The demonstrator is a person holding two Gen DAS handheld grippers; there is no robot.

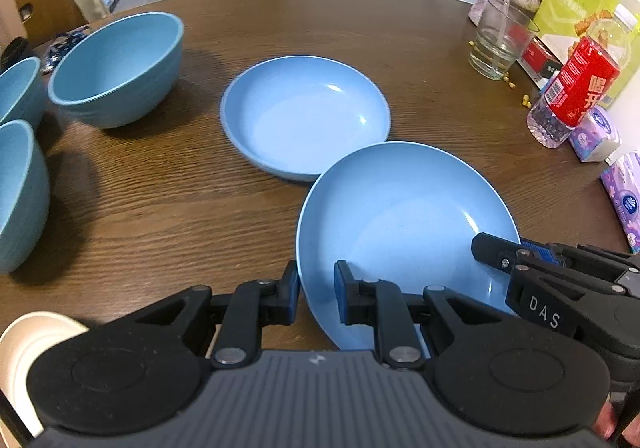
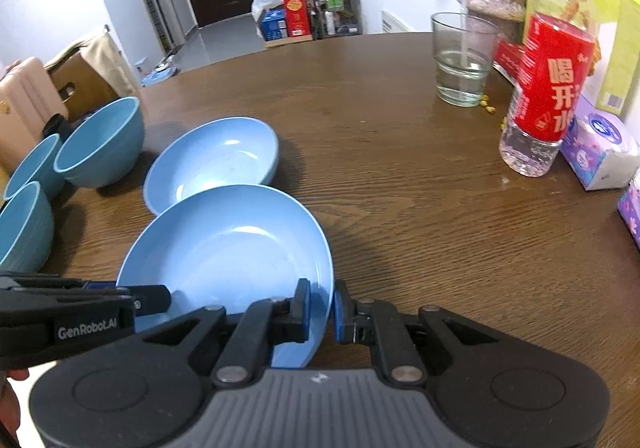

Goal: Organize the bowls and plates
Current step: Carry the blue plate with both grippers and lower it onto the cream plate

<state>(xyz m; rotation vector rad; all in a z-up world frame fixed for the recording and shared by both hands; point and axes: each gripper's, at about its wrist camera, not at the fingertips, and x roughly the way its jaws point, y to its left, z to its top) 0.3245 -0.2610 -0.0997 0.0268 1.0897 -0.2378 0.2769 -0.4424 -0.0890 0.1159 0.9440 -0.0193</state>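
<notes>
Near the front edge of the round dark wood-grain table, a shallow light-blue plastic plate is held by both tools at once: the left gripper pinches its near-left rim with one finger inside the rim and one outside, and the right gripper pinches the near-right rim the same way. This plate seems tilted, its far edge overlapping a second shallow light-blue plate lying flat toward the table's middle.

Judging from the task, the step is to stack the held plate onto that second one. To do it well, both hands should travel together and keep the plate level, centre it over the lower plate, lower until the bases nest, and only then part the fingers (releasing one side early could let it slide).

Along the left edge stand three deeper teal-blue bowls, well apart from the stacking path. By the right edge are a clear drinking glass, a clear bottle with a red label and tissue packs; none blocks the way, though the right elbow should mind them
</notes>
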